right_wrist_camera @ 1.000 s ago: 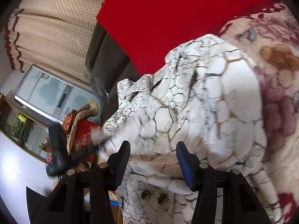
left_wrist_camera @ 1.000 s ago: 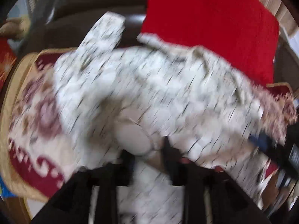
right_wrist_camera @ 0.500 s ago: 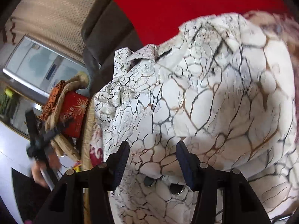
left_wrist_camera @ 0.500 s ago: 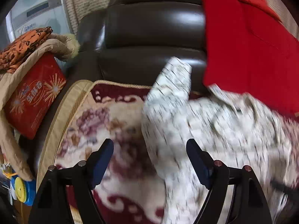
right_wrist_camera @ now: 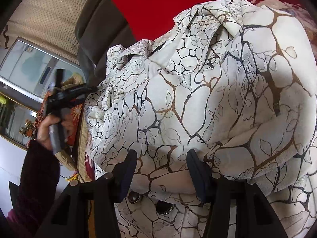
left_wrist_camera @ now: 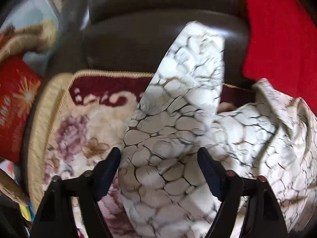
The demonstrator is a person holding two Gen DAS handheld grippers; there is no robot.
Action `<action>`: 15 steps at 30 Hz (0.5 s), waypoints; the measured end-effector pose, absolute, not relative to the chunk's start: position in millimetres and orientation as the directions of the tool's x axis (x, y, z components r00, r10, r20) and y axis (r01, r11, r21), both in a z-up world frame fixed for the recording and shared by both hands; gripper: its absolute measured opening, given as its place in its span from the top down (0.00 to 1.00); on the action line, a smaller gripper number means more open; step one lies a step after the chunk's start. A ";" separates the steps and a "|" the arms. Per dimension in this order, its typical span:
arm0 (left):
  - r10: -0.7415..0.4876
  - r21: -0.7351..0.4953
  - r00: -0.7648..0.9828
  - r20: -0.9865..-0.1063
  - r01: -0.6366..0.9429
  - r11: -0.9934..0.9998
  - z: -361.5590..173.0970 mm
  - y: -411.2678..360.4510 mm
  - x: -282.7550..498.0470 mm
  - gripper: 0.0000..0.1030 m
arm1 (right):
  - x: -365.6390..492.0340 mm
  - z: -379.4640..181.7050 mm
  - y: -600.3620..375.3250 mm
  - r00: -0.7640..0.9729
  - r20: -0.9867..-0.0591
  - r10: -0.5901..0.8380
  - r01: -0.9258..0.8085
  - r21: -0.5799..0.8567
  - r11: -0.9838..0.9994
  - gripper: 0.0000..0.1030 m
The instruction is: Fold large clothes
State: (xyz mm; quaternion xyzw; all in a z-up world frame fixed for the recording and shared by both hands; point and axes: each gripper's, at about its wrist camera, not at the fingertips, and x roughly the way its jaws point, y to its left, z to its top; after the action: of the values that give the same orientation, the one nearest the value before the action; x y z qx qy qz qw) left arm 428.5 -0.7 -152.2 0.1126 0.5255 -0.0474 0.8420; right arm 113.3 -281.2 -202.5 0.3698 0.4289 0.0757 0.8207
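At six o'clock in the right wrist view, the right gripper [right_wrist_camera: 161,170] tilts down over the white crackle-print garment [right_wrist_camera: 208,103], its two dark fingers [right_wrist_camera: 126,174] set apart with a fold of the cloth lying between them; whether the pads press on that fold cannot be told. Just below the fingertips sit two round metal snap buttons [right_wrist_camera: 146,203] on the garment's edge. The garment is heaped in rumpled folds from six o'clock up to one o'clock, lying on the floral seat cover [right_wrist_camera: 305,17] of a dark leather sofa [right_wrist_camera: 95,29]. At nine o'clock a hand [right_wrist_camera: 49,125] in a dark maroon sleeve [right_wrist_camera: 37,176] grips the grey handle of the left gripper [right_wrist_camera: 65,95], which reaches toward the garment's edge.

In the left wrist view, the left gripper [left_wrist_camera: 159,168] points steeply down, its jaws having just been closing. Its fingers [left_wrist_camera: 109,170] stand spread either side of a sleeve [left_wrist_camera: 178,109] of the garment, pads clear of the cloth. The sleeve runs from six o'clock up to twelve, across the seat cover and onto the sofa back. A red blanket [left_wrist_camera: 277,39] lies at two o'clock, a red box [left_wrist_camera: 13,103] at nine.
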 end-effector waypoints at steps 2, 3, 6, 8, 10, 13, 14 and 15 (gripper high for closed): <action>-0.005 0.074 0.409 -0.913 0.177 0.981 -156.6 10.8 432.7 0.93 | 111.9 -202.6 -281.6 0.623 -0.644 0.444 0.189 0.675 0.714 0.45; -0.030 0.045 0.410 -0.912 0.173 0.984 -155.7 15.2 432.3 0.94 | 112.0 -202.9 -281.9 0.625 -0.643 0.443 0.187 0.675 0.714 0.45; -0.057 0.062 0.503 -0.862 0.218 0.974 -136.3 17.2 417.1 0.95 | 112.7 -202.7 -281.1 0.630 -0.642 0.436 0.188 0.672 0.717 0.45; -0.133 0.030 0.582 -0.802 0.263 0.964 -110.5 17.2 391.4 0.95 | 112.0 -202.7 -280.5 0.634 -0.642 0.432 0.185 0.668 0.721 0.45; -0.196 0.025 0.631 -0.751 0.323 0.946 -89.1 11.8 362.7 0.95 | 110.8 -202.5 -280.3 0.638 -0.640 0.428 0.184 0.667 0.722 0.45; -0.275 0.082 0.689 -0.671 0.437 0.896 -62.2 -6.2 292.9 0.95 | 110.2 -202.1 -280.5 0.640 -0.641 0.423 0.193 0.668 0.719 0.45; -0.292 0.113 0.700 -0.652 0.470 0.875 -59.6 -12.6 268.9 0.95 | 110.1 -201.1 -280.3 0.639 -0.643 0.422 0.196 0.667 0.719 0.45; -0.297 0.157 0.711 -0.637 0.497 0.853 -59.1 -19.4 247.5 0.95 | 110.3 -199.9 -280.6 0.637 -0.644 0.423 0.197 0.667 0.719 0.45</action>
State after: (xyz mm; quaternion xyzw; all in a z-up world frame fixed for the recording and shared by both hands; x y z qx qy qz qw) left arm 247.5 -19.4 -59.1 0.1609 0.3113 -0.2181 0.9108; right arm 110.3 -280.6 -199.9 0.3688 0.4203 0.0685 0.8263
